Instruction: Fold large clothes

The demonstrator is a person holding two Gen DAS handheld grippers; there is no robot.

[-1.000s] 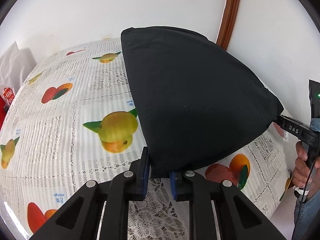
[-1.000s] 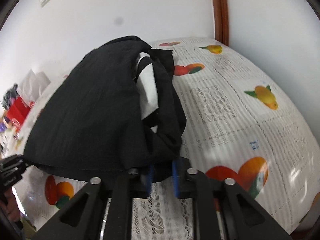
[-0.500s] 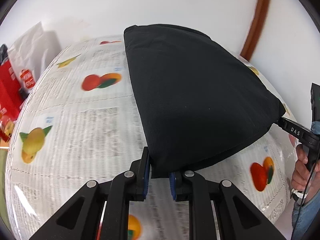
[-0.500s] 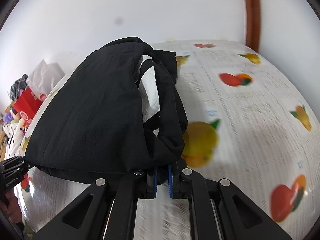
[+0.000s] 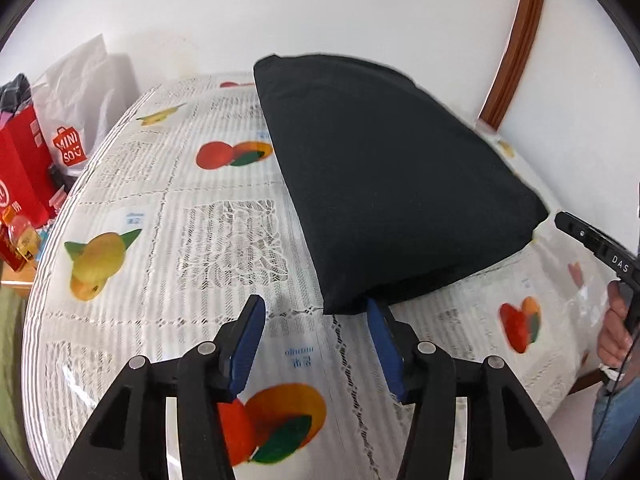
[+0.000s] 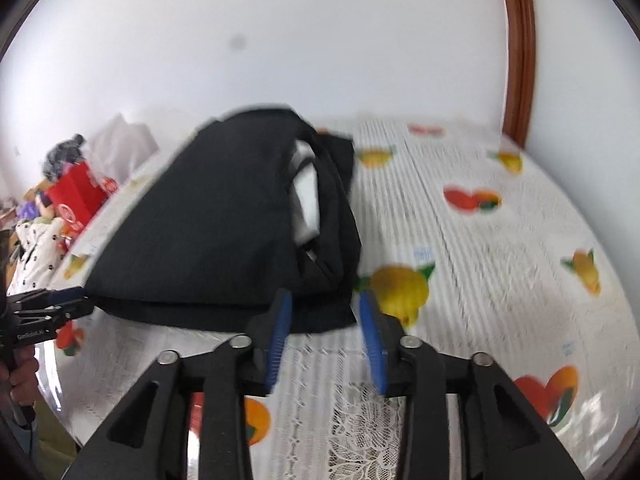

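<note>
A folded black garment (image 5: 392, 184) lies on the table with the fruit-print lace cloth (image 5: 208, 224). My left gripper (image 5: 316, 308) is open, its blue-padded jaws apart at the garment's near corner, holding nothing. In the right wrist view the same garment (image 6: 224, 224) shows a white inner layer (image 6: 308, 200) along its right fold. My right gripper (image 6: 324, 304) is open just in front of the garment's near edge. The right gripper also shows at the right edge of the left wrist view (image 5: 592, 240), off the garment's right corner.
A red box (image 5: 20, 168) and a white Miniso bag (image 5: 76, 112) stand past the table's left edge. White walls and a brown door frame (image 5: 516, 40) are behind. My hand (image 5: 616, 328) holds the right tool at the table's right side.
Both grippers have opened and let go of the garment corners. The garment has dropped flat onto the table. Both grippers have drawn back a little.
</note>
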